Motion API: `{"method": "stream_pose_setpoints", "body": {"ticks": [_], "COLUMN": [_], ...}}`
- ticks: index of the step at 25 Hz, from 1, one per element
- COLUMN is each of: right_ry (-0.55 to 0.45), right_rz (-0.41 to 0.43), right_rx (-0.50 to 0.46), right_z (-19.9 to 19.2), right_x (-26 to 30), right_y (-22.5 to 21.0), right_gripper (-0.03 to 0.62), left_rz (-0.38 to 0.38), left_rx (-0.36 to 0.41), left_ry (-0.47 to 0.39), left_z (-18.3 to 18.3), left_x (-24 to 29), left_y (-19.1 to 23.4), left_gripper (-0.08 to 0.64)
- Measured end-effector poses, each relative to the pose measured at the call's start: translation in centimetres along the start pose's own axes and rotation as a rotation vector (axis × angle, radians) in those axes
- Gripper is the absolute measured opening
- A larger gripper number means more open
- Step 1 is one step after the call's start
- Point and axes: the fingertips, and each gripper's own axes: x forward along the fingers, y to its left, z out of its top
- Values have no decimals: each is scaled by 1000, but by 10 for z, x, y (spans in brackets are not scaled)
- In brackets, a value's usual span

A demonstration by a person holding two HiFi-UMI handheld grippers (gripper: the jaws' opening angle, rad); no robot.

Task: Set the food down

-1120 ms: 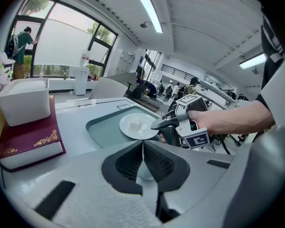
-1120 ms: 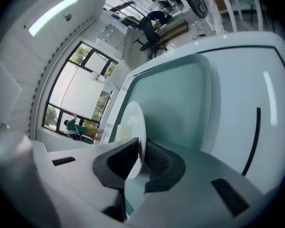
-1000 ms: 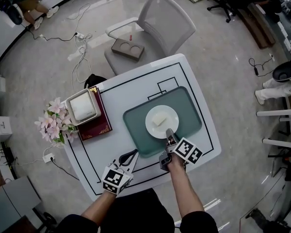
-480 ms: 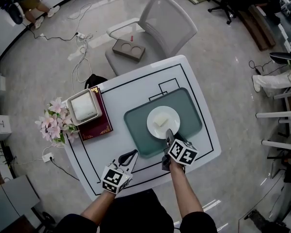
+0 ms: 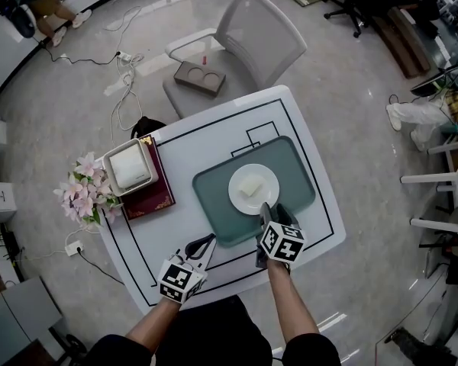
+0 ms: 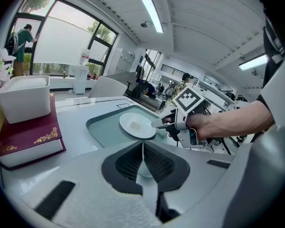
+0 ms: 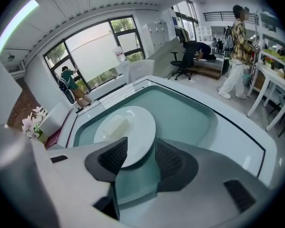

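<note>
While the white table (image 5: 191,151) carries a maroon book (image 5: 159,197) with a square white box (image 5: 130,166) on top at its left, pink flowers (image 5: 82,193) sit just beside that edge and a grey chair (image 5: 256,40) stands at the far side, all well apart from the tray. The tray (image 5: 290,166) is a smooth teal rectangle with rounded corners. On it rests a round, glossy white plate (image 5: 269,175) bearing the food (image 5: 250,187), a pale block. The right gripper (image 7: 141,151) has ribbed dark pads; its jaws are opening, wide apart, with the plate's near rim between them. The left gripper (image 6: 142,144) is over the table's near edge, jaws together, gripping nothing.
</note>
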Motion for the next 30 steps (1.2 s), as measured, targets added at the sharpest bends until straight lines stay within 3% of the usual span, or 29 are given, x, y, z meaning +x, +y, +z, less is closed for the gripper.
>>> {"method": "stream_pose_setpoints", "body": {"ticks": [9, 14, 18, 30], "right_ry": [-66, -159, -230, -423], "right_rz": [60, 111, 170, 247], "right_rx": [-75, -120, -112, -102], "right_z": [4, 11, 12, 3], "right_x": [-28, -57, -84, -199], "right_y": [17, 28, 38, 55], "right_gripper": [164, 58, 15, 9], "left_rz": [-4, -8, -9, -11], "left_rx": [13, 38, 63, 136], "left_ry": [-20, -38, -58, -119], "left_z": [8, 16, 25, 38], "left_x": [-5, -11, -19, -60], "left_y": [-11, -22, -32, -88], "left_gripper": [14, 14, 14, 14]}}
